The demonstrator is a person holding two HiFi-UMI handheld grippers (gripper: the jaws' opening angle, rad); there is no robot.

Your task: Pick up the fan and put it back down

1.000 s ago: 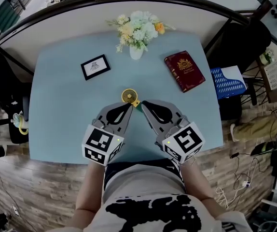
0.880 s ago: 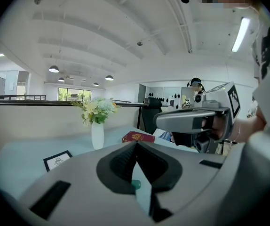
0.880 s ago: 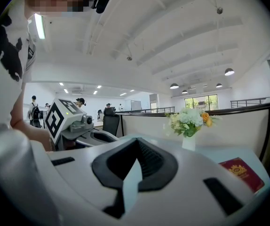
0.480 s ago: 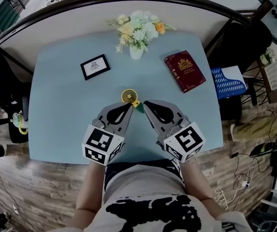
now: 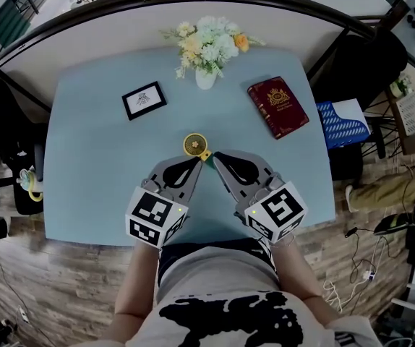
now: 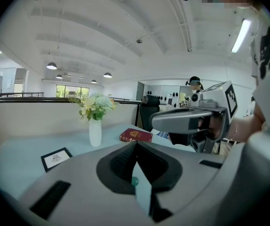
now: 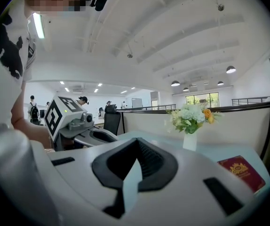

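Note:
A small round yellow fan (image 5: 193,144) with a short green handle (image 5: 205,155) lies flat on the light blue table (image 5: 92,165), just beyond both grippers. My left gripper (image 5: 194,159) sits on the near side of the fan, jaws shut, its tip close to the fan's rim. My right gripper (image 5: 215,156) is shut too, its tip just right of the green handle. Neither holds anything. In the left gripper view my left gripper (image 6: 136,144) shows closed jaws with a speck of green in the slit below them. My right gripper (image 7: 137,140) shows closed, empty jaws.
A white vase of flowers (image 5: 205,49) stands at the table's far edge. A small black-framed picture (image 5: 144,100) lies at back left and a red book (image 5: 277,106) at back right. A blue-patterned item (image 5: 345,121) sits off the table's right side.

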